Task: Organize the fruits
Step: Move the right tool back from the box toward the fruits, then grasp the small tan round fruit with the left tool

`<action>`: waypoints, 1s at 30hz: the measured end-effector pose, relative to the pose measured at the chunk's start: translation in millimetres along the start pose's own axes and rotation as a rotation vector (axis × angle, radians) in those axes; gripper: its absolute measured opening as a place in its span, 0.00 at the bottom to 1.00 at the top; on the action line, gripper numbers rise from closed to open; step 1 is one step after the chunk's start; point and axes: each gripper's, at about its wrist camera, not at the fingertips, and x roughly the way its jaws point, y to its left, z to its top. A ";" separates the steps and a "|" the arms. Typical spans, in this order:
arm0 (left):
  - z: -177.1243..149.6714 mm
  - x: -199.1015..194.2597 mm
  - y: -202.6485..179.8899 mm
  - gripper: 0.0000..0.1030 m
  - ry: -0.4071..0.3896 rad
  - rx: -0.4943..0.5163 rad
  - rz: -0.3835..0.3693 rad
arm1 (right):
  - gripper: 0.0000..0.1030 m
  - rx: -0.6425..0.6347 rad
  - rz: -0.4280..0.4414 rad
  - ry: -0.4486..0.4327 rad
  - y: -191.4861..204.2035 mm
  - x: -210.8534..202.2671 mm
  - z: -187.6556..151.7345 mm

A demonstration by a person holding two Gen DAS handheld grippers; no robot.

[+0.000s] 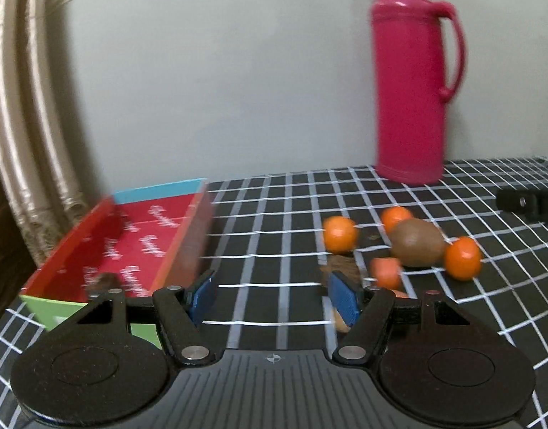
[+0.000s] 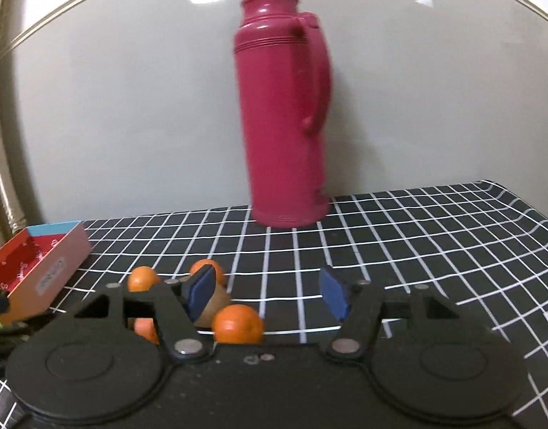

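A black grid-patterned tablecloth (image 2: 417, 236) meets a plain pale wall (image 2: 131, 107).

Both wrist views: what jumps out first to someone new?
The tall pink thermos jug standing upright at the back of the black grid-patterned tablecloth, against the pale wall. Next, the cluster of oranges around a brown kiwi mid-table, and the red open box at the left.
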 end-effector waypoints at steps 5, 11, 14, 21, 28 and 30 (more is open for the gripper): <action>-6.2 -6.6 -31.9 0.66 -0.029 0.037 -0.024 | 0.65 0.033 -0.004 -0.018 -18.6 -8.5 2.2; -11.2 -6.8 -46.0 0.66 -0.036 0.052 -0.017 | 0.67 0.058 -0.005 -0.027 -28.4 -19.1 0.2; -12.1 -0.4 -41.4 0.66 -0.018 0.030 -0.005 | 0.67 0.062 -0.003 -0.018 -30.4 -18.1 -1.2; -18.8 18.0 -34.4 0.45 0.040 0.000 -0.013 | 0.68 0.056 0.007 -0.008 -28.5 -17.9 -1.6; -21.7 29.4 -38.1 0.43 0.069 -0.001 -0.025 | 0.69 0.044 0.021 -0.008 -25.9 -17.7 -0.6; -21.9 32.5 -39.2 0.37 0.080 -0.005 -0.038 | 0.69 0.042 0.015 -0.011 -27.1 -17.9 -0.3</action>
